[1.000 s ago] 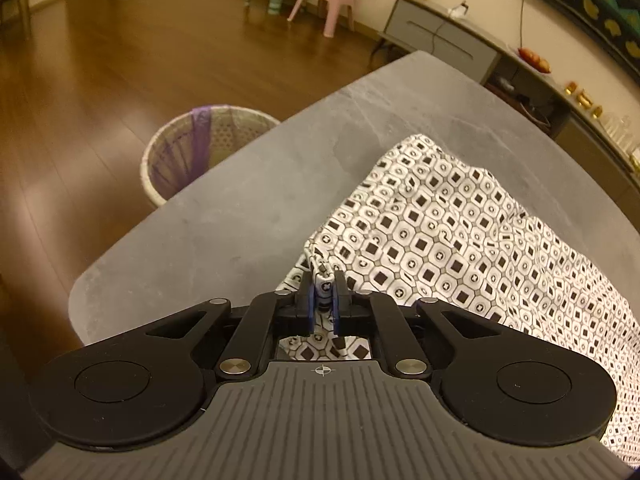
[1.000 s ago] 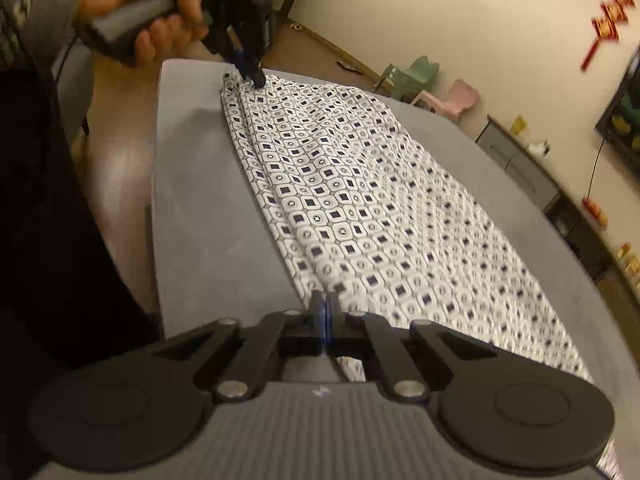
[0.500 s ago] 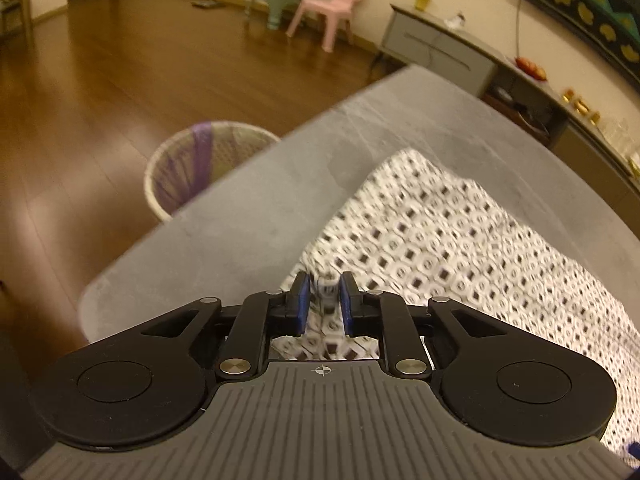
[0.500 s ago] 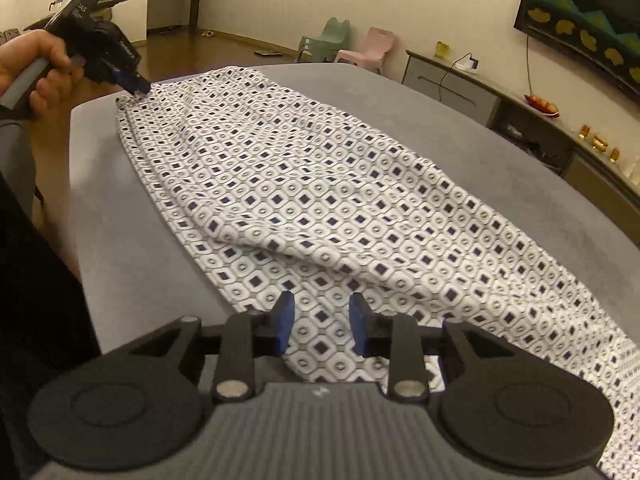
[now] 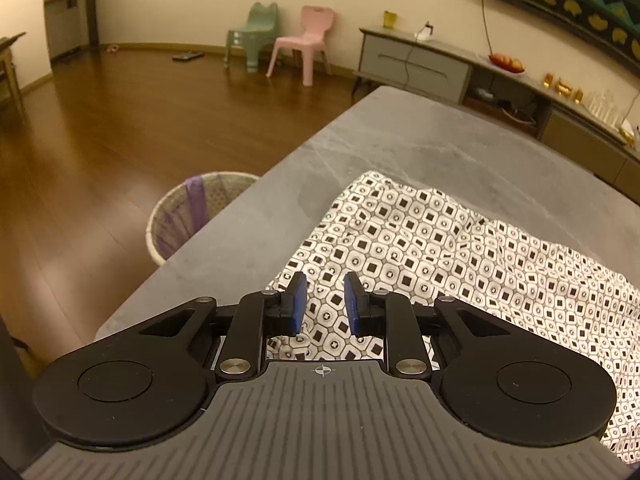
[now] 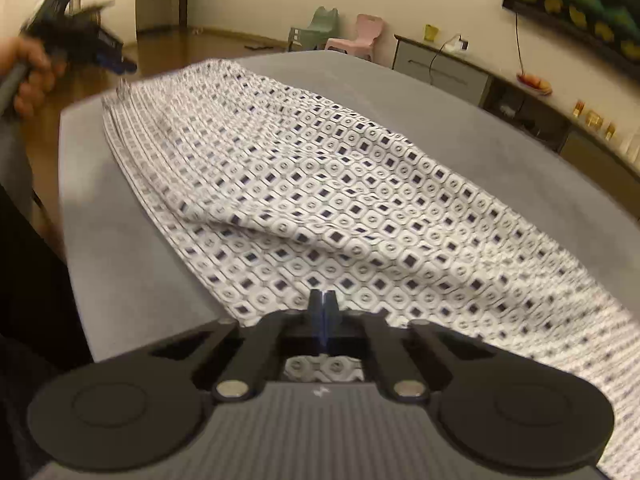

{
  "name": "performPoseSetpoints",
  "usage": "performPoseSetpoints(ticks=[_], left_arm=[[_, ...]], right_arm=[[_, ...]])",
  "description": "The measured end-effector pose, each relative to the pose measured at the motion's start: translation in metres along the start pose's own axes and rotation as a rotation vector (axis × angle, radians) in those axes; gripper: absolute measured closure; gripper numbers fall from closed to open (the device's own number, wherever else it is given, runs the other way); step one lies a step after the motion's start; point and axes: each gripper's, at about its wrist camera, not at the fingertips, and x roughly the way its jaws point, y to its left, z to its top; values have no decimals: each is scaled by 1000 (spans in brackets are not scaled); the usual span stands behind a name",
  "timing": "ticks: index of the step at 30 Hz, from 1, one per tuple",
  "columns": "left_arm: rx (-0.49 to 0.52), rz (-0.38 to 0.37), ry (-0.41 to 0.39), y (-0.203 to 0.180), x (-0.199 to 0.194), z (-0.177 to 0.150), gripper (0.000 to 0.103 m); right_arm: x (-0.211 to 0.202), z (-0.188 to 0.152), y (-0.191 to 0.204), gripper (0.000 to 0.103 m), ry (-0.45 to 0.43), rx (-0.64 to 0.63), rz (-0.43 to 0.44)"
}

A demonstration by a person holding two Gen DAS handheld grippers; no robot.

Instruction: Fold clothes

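Observation:
A white garment with a black square-and-circle print [image 6: 320,184] lies in a long folded strip on the grey table [image 6: 120,264]; it also shows in the left wrist view [image 5: 440,240]. My left gripper [image 5: 323,305] is open and empty, just above the garment's near corner. In the right wrist view it [image 6: 116,65] hovers off the strip's far end, held by a hand. My right gripper [image 6: 323,312] is shut with nothing visibly between its fingers, over the strip's near edge.
A woven waste basket [image 5: 192,212] stands on the wooden floor by the table's left edge. Two small chairs [image 5: 280,40] and a low sideboard [image 5: 420,64] stand along the far wall. My dark-clothed body [image 6: 24,280] is at the left.
My left gripper has opened, let go of the garment's corner and lifted off it. My right gripper opened, then shut again empty, and lifted over the strip's edge.

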Motion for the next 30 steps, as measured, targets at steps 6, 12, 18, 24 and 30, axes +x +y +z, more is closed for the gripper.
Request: performPoseSetpoints(ticks=[6,12,18,24,30], left_arm=[[33,-43,15,-12,4,-3,96],[140,-316,120,-60,11,-21,89],[255,-268,206,-82,32,-39,89],[247,-218,196,-75,33,-38,89],[321,-207,191,-86,33,-42,88]], right_arm=[[-42,-19,10,102,-24,-66,-4],[-6,-10,2,52,-36,-84,-43],[6,-1,-22,101,-16,77,71],[-27,-10,-9,103,-60,20,2],[-38,-42,19,102,1,-114,-7]])
